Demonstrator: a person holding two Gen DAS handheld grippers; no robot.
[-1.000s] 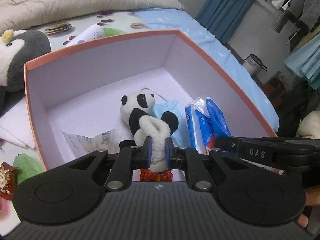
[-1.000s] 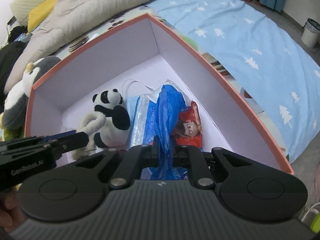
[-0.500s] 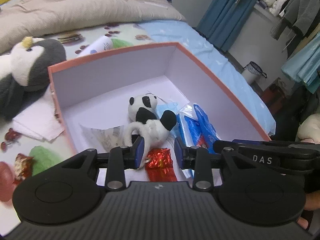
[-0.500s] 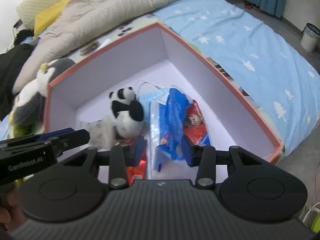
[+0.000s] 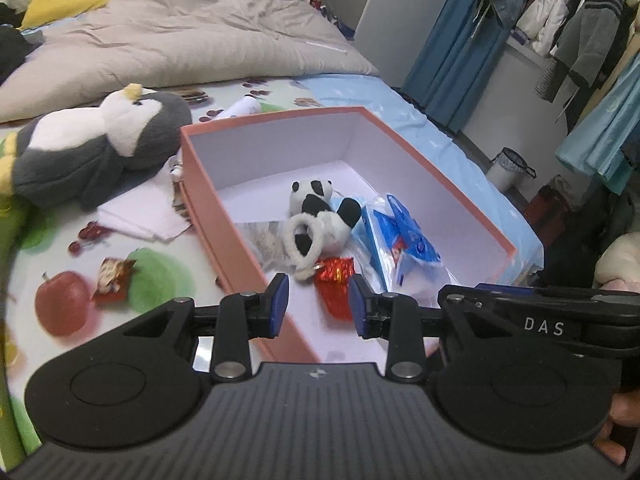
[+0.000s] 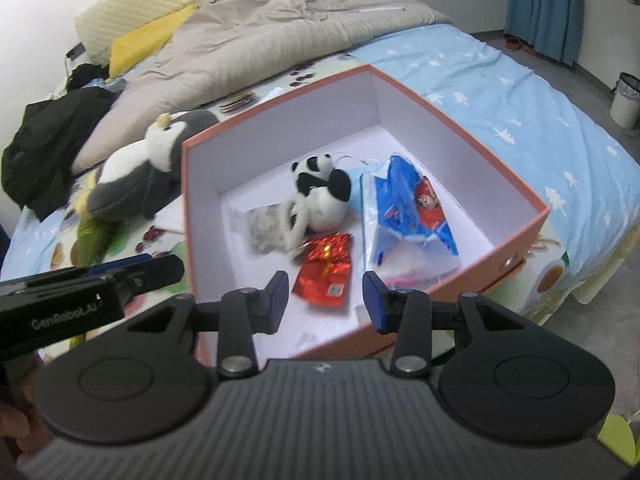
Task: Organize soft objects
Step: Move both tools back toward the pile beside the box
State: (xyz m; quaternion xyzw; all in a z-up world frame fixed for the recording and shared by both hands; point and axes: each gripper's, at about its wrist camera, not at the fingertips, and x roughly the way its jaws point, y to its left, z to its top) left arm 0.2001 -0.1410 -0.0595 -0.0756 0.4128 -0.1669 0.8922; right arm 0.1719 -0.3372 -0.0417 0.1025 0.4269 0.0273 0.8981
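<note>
An open pink box sits on the bed. Inside lie a small panda plush, a blue tissue pack and a red foil packet. A grey and white penguin plush lies on the bed left of the box. My left gripper is open and empty above the box's near edge. My right gripper is open and empty, also above the near edge.
A folded white tissue and a snack wrapper lie left of the box. A beige duvet covers the far bed. Dark clothes lie at left. Hanging clothes and a bin stand at right.
Both grippers opened, letting go of the panda plush and the tissue pack, which now lie in the box. Both grippers pulled back and up from the box.
</note>
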